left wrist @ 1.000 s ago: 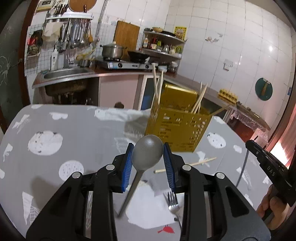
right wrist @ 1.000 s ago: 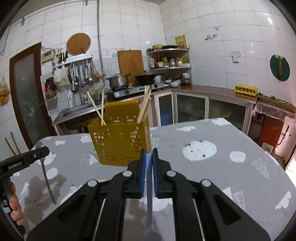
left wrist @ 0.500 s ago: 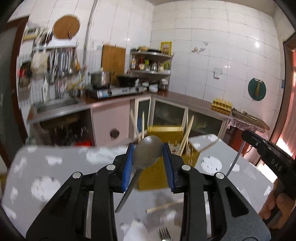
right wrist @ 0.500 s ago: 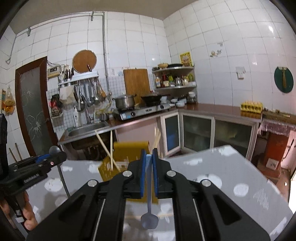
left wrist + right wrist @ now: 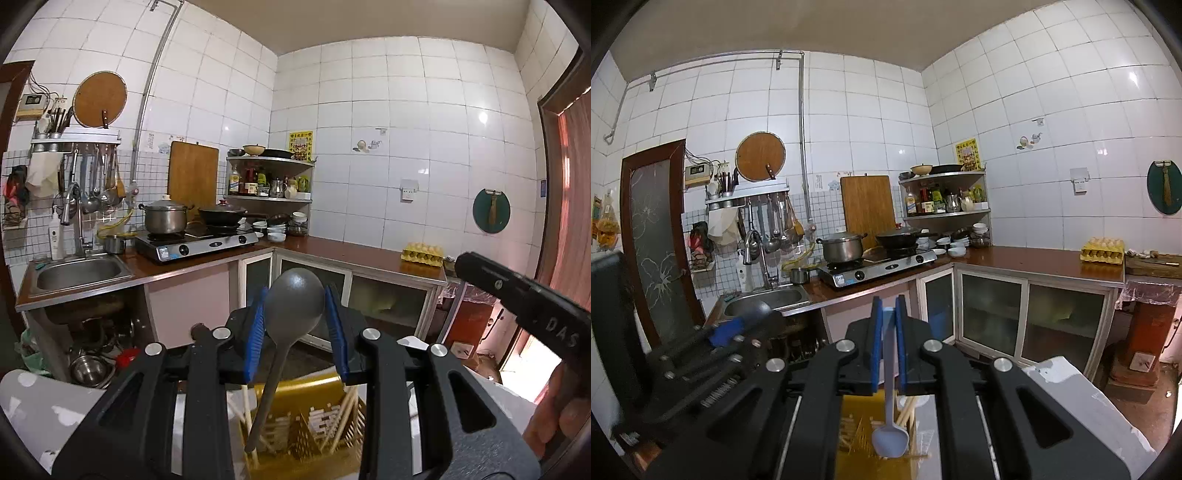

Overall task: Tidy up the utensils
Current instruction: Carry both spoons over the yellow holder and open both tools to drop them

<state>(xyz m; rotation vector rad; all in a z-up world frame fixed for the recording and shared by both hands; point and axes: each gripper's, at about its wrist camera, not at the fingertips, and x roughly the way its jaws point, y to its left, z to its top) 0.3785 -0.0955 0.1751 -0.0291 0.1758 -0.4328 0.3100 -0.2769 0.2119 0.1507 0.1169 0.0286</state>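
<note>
White-tiled kitchen behind; left claw gripping dark grey spoon, right claw gripping pale blue spoon, both hanging vertically over yellow perforated plastic caddy.

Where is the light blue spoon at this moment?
In the right wrist view the light blue spoon hangs bowl-down, its handle clamped by the right gripper, directly above the yellow utensil holder with chopsticks.
</note>
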